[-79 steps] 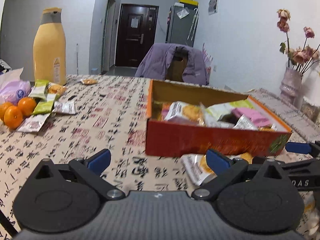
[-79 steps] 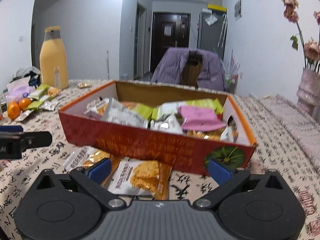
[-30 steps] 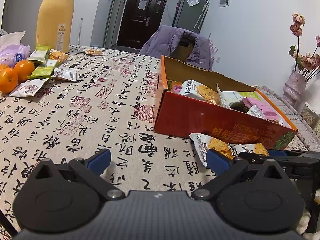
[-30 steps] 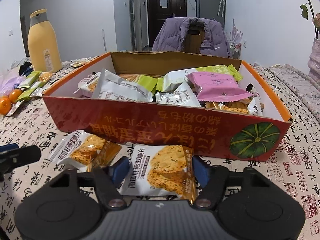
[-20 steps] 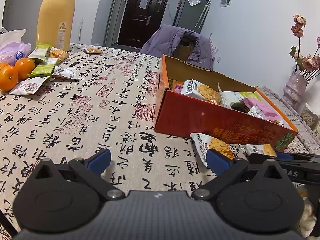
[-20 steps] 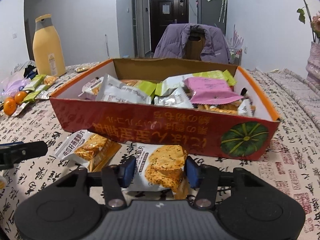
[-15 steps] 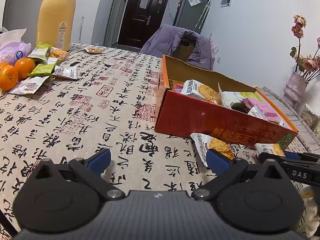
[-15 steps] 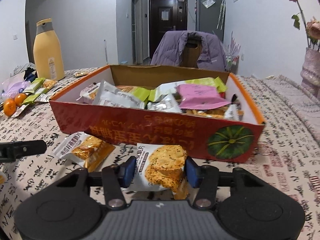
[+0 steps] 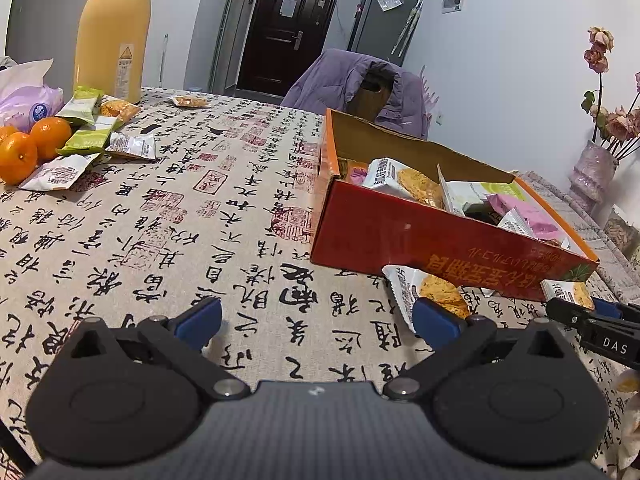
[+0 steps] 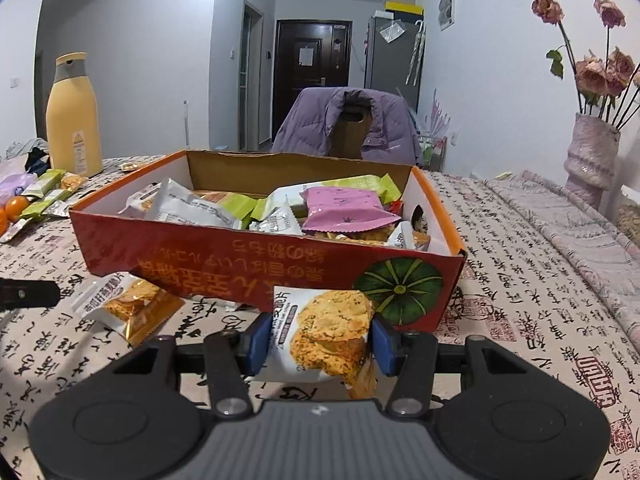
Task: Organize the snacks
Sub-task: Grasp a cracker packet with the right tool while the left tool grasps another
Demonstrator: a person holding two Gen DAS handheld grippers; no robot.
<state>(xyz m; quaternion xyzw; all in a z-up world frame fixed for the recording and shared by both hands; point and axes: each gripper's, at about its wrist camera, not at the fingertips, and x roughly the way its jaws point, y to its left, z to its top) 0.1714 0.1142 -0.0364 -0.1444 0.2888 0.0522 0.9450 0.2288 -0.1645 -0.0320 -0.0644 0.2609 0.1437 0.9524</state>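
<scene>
My right gripper [image 10: 320,334] is shut on a white cookie packet [image 10: 326,334], held just off the tablecloth in front of the red-orange snack box [image 10: 256,258]. The box holds several packets, among them a pink one [image 10: 346,208]. A second cookie packet [image 10: 128,306] lies flat on the cloth at the box's front left corner. In the left wrist view my left gripper [image 9: 316,322] stands open over bare cloth, with that lying packet [image 9: 424,292] beside its right finger. The right gripper [image 9: 580,308] with its packet shows at the right edge there.
Loose snack packets [image 9: 94,138] and oranges [image 9: 34,148] lie at the far left beside a tall yellow bottle [image 9: 112,32]. A vase of dried roses [image 10: 592,156] stands at the right. A chair with a purple jacket [image 10: 348,124] is behind the table.
The right gripper's jaws closed on the cookie packet and lifted it off the cloth, drawing back slightly from the box. The left gripper stayed where it was, open.
</scene>
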